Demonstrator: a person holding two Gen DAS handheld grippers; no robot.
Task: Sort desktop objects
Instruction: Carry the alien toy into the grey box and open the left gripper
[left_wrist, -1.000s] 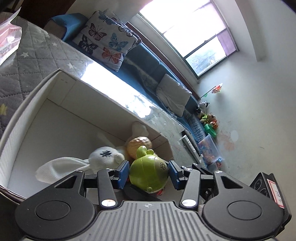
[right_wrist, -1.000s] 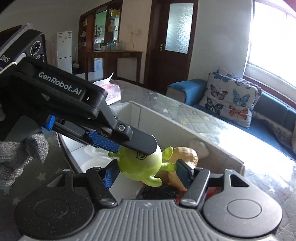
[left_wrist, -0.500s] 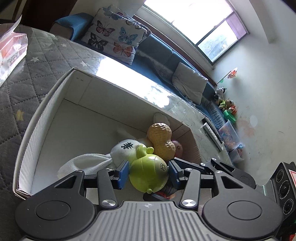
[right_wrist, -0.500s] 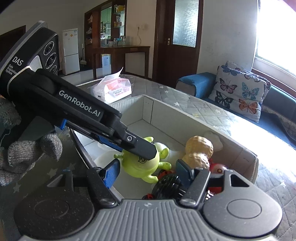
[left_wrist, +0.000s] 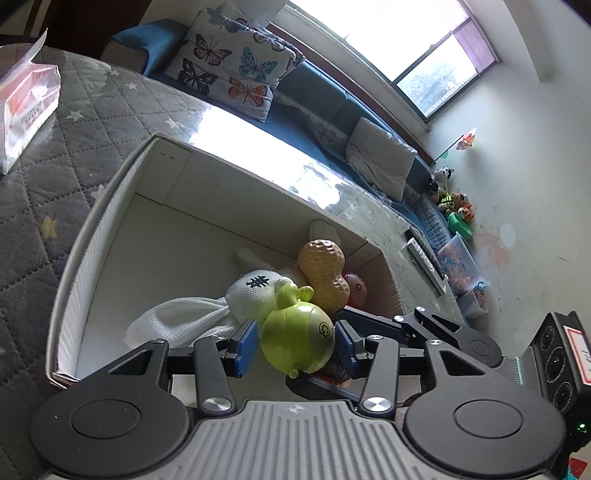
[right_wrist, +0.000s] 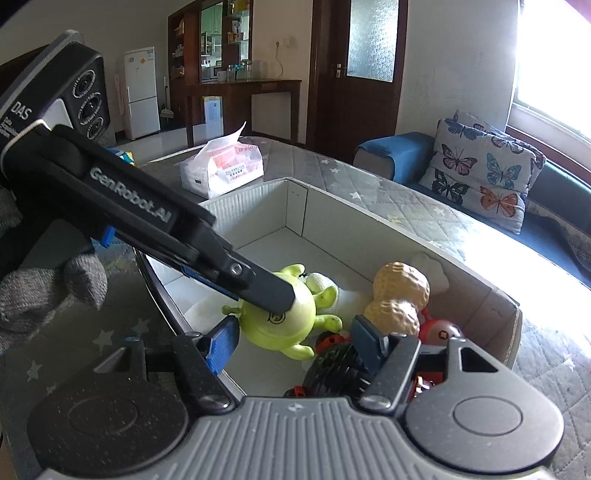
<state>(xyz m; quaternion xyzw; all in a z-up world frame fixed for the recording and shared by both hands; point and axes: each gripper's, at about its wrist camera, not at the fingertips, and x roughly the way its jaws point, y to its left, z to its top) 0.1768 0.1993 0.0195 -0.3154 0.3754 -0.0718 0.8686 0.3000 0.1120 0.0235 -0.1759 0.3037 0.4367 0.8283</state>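
Note:
My left gripper (left_wrist: 295, 343) is shut on a green round toy (left_wrist: 297, 341) and holds it low inside a white cardboard box (left_wrist: 92, 236). The toy also shows in the right wrist view (right_wrist: 280, 321), with the left gripper's finger (right_wrist: 258, 284) across it. In the box lie a white cloth toy (left_wrist: 236, 302), a peanut toy (left_wrist: 325, 269) and a pink-red ball toy (left_wrist: 354, 290). My right gripper (right_wrist: 295, 345) is open over the box's near edge, with a black toy wheel (right_wrist: 334, 369) just below it.
A tissue pack (right_wrist: 221, 170) lies on the grey quilted table cover (left_wrist: 55, 155) beyond the box. A blue sofa with a butterfly cushion (right_wrist: 484, 173) runs behind the table. The box wall (right_wrist: 388, 229) stands between the toys and the sunlit table edge.
My left gripper has lowered the green toy deeper into the box, beside the cloth and peanut toys. The right gripper has drawn back a little, so the black wheel now shows below it.

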